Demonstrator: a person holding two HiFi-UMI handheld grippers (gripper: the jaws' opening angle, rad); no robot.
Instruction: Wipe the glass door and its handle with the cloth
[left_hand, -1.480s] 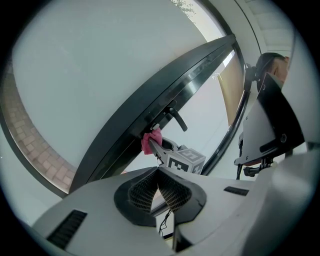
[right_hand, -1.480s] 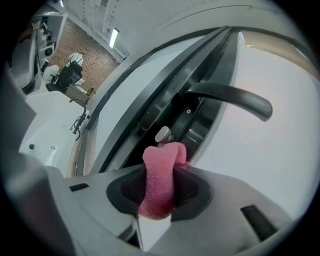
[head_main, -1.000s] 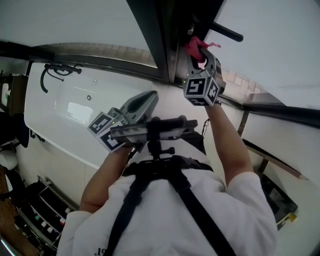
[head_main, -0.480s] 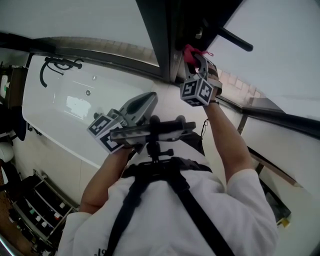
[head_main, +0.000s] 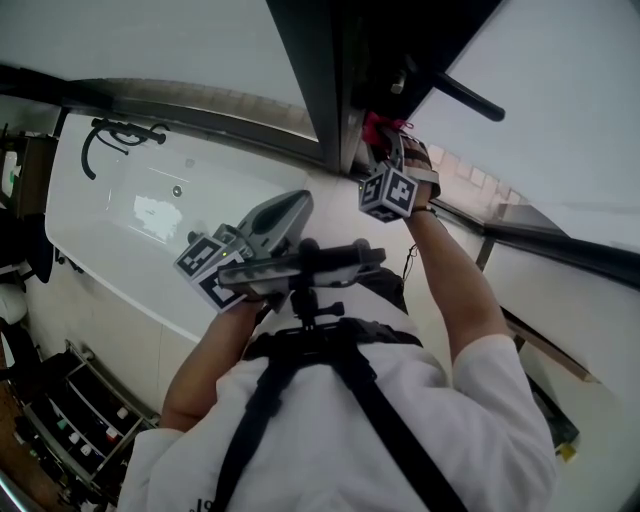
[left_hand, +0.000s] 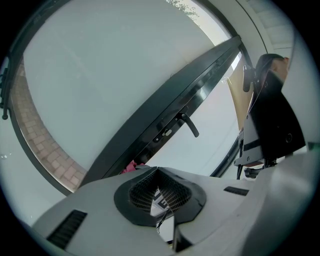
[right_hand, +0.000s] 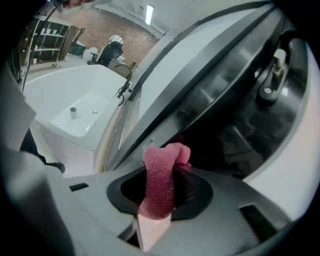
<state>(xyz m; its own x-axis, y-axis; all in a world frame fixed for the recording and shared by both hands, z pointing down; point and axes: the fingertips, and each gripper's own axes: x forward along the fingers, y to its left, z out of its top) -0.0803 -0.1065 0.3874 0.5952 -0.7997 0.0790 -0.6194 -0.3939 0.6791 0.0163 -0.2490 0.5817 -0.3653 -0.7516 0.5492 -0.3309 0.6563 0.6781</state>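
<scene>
My right gripper is raised against the dark door frame, shut on a pink cloth that presses on the frame's edge. In the right gripper view the cloth stands up between the jaws of the right gripper, right by the frame. The black lever handle sticks out above and right of the cloth, apart from it. My left gripper is held lower, in front of the chest, jaws together and empty. The left gripper view, looking past the left gripper, shows the handle and a bit of cloth.
A white bathtub with a black faucet lies to the left. A rack of bottles stands at the lower left. Pale glass panes flank the frame. A chest-mounted bracket sits between the arms.
The right gripper with the cloth has slid a little lower and leftward along the door frame, away from the handle. The left gripper has barely moved.
</scene>
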